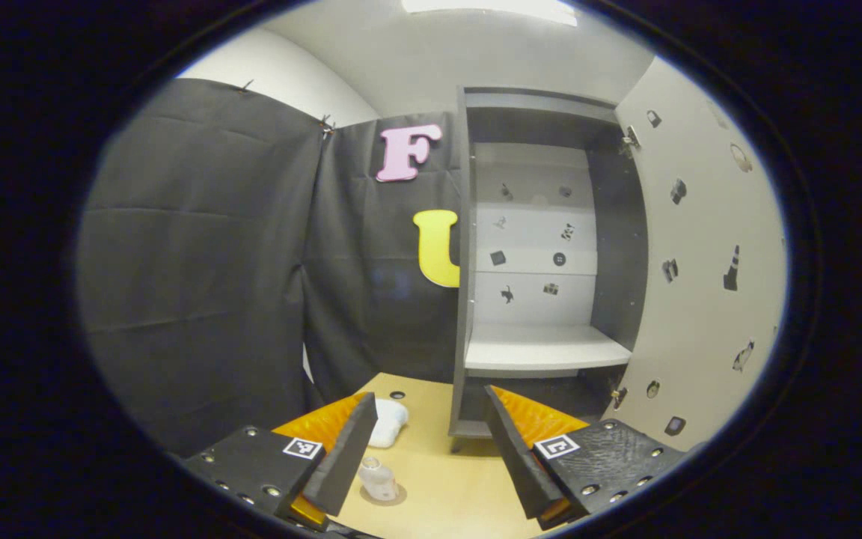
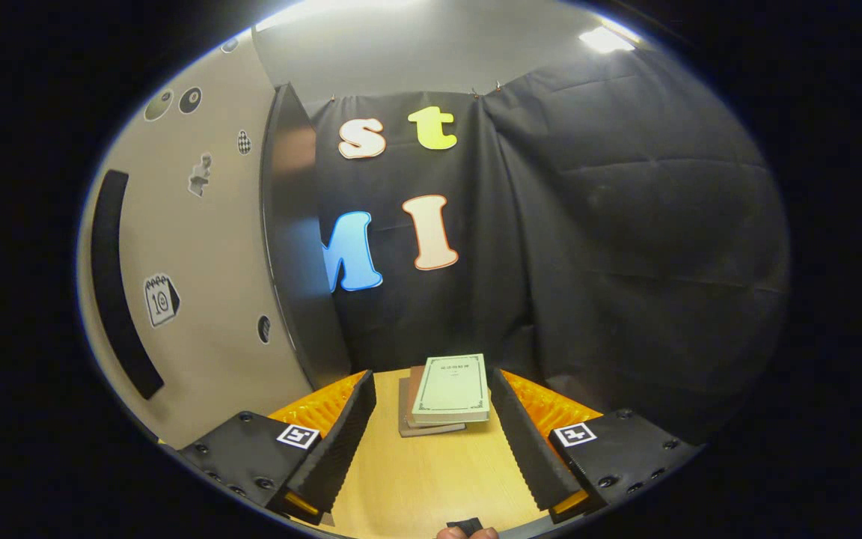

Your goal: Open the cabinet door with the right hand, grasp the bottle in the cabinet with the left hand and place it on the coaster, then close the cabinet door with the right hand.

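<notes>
In the left gripper view the grey cabinet (image 1: 468, 247) stands open, its pale shelf (image 1: 543, 348) bare. Its sticker-covered door (image 1: 700, 284) is swung out to the right. A small clear bottle (image 1: 377, 479) stands upright on a round coaster (image 1: 399, 495) on the wooden table, low in the view beside my left finger. My left gripper (image 1: 431, 457) is open and holds nothing, a little above and behind the bottle. In the right gripper view my right gripper (image 2: 431, 442) is open and empty over the table. The door's outer face (image 2: 206, 299) with its long black handle (image 2: 120, 284) is at the left.
A white object (image 1: 390, 423) lies on the table (image 1: 438, 479) behind the bottle. A stack of books (image 2: 447, 393) lies ahead of the right gripper, near the black cloth wall. A dark cabinet panel (image 2: 296, 247) stands beside the door. Part of a hand (image 2: 465, 533) shows at the bottom.
</notes>
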`<action>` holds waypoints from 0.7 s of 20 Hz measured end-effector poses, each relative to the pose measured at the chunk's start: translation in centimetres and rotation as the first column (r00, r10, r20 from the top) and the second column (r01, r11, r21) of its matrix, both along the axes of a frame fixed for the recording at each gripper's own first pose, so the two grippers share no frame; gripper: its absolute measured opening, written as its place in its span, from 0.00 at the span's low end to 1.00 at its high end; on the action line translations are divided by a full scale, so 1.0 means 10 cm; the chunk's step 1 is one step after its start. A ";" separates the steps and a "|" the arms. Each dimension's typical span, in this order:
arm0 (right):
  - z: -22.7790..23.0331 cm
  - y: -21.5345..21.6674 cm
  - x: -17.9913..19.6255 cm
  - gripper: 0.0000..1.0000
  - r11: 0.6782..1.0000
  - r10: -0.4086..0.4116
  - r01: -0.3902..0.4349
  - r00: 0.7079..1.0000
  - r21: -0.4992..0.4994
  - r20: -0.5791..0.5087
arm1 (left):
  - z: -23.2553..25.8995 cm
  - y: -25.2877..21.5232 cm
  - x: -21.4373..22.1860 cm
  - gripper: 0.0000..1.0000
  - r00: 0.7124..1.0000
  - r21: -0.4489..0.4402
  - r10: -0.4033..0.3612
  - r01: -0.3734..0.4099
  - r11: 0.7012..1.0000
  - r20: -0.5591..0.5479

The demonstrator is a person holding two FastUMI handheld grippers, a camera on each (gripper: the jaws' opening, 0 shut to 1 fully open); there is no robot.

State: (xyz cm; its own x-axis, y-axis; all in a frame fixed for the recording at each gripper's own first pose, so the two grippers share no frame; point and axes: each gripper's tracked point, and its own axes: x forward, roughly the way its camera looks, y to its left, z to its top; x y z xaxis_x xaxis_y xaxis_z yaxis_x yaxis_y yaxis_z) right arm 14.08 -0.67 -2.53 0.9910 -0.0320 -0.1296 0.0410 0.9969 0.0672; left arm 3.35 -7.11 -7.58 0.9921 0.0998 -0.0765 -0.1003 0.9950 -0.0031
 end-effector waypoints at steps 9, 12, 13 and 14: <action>0.34 0.49 -0.12 0.98 0.978 0.204 -0.203 0.979 0.055 -0.021 | -0.07 0.08 -0.61 0.87 0.987 -0.072 0.118 -0.126 0.989 -0.105; 0.51 0.66 -0.16 0.98 0.961 0.260 -0.258 0.966 0.095 -0.003 | -0.05 0.10 -0.73 0.87 0.986 -0.055 0.131 -0.137 0.989 -0.100; 0.62 0.73 -0.20 0.98 0.955 0.276 -0.277 0.961 0.103 0.017 | 0.01 0.19 -0.75 0.87 0.985 -0.057 0.154 -0.158 0.986 -0.073; 0.72 0.78 -0.23 0.98 0.951 0.289 -0.291 0.957 0.105 0.040 | 0.08 0.26 -0.76 0.86 0.985 -0.072 0.167 -0.170 0.983 -0.046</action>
State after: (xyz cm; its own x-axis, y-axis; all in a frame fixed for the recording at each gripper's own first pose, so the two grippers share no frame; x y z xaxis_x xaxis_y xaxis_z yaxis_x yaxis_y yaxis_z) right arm 11.74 7.12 4.68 0.9583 0.2703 -0.0927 -0.2519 0.9522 0.1730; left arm -4.28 -4.48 -6.80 0.9576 0.2576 -0.1290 -0.2679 0.9609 -0.0697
